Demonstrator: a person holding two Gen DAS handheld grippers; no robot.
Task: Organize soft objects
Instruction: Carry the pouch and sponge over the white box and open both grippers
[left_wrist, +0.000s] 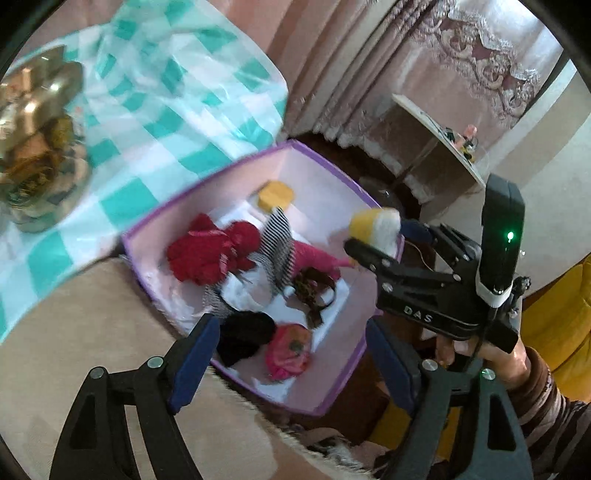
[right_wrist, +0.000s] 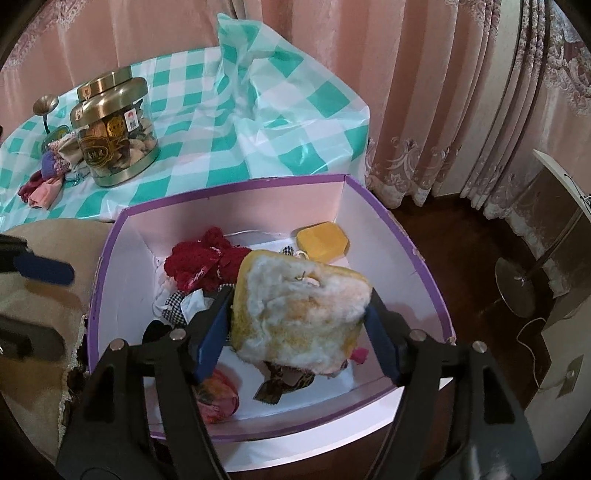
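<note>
A purple-rimmed box (right_wrist: 236, 190) with a pale pink inside holds several soft things: a red knitted piece (right_wrist: 201, 264), a yellow sponge (right_wrist: 323, 242), a pink-orange pouch (right_wrist: 216, 400) and black-and-white cloth. My right gripper (right_wrist: 295, 328) is shut on a fluffy yellow-and-white soft toy (right_wrist: 301, 314), held above the box's middle. In the left wrist view that toy (left_wrist: 375, 227) hangs over the box's right rim (left_wrist: 332, 170). My left gripper (left_wrist: 291, 360) is open and empty, just above the box's near corner.
A teal-and-white checked cloth (right_wrist: 258, 110) covers the table behind the box. On it stand a gold-lidded jar (right_wrist: 116, 129) and a small pile of cloth bits (right_wrist: 48, 173). Beige fabric (left_wrist: 74, 332) lies left of the box. Pink curtains hang behind.
</note>
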